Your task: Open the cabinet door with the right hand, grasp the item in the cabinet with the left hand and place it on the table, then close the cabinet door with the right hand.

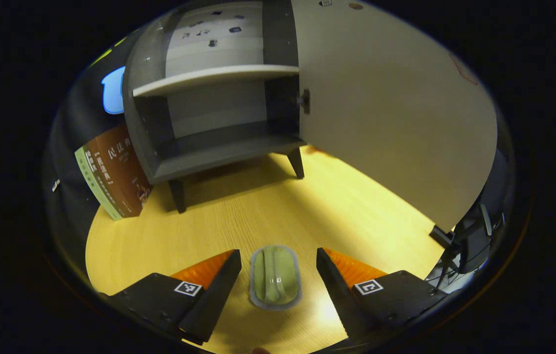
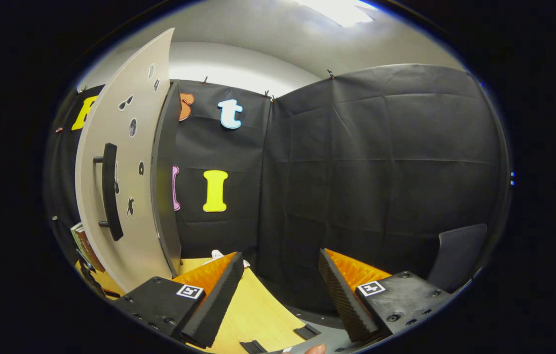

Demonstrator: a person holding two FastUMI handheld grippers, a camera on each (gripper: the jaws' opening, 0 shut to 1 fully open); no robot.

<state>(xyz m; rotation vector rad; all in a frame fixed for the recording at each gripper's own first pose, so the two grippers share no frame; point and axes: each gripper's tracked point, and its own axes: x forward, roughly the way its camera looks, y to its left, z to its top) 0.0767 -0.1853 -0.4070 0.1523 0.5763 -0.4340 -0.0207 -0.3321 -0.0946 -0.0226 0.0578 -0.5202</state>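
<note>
**Desk:** What sits nearest the lens in the left gripper view?

**Photographer:** The left gripper [image 1: 278, 275], its fingers spread wide and released. Between them, touching neither, a green packaged item [image 1: 275, 278] lies flat on the wooden table [image 1: 238, 216]. It is out of the cabinet and down on the tabletop, lengthwise along the line of the fingers.

**Desk:** And beyond it?

**Photographer:** Bare table, then the grey cabinet [image 1: 160, 147] standing on short dark legs. Its lower compartment and the space above the shelf [image 1: 214, 78] both show no contents. The cabinet door [image 1: 391, 113] stands swung open to the right, its pale inner face toward the camera, a small latch fitting at its hinge-side edge. To the left of the cabinet, a brown-and-green book [image 1: 113, 174] stands leaning near the cabinet's side.

**Desk:** The right gripper view?

**Photographer:** The right gripper [image 2: 280, 275] is likewise open, jaws apart with nothing between them. A fingertip shows at the very bottom edge. Under the gripper runs the table's corner [image 2: 253, 314]. Farther left, the open door [image 2: 125, 196] shows its outer face, bearing a dark vertical handle [image 2: 109, 191] and several small stickers. The gripper is well apart from the handle. Behind all of it hangs the black cloth wall [image 2: 381, 172], with a grey chair back [image 2: 457, 255] at lower right.
</note>
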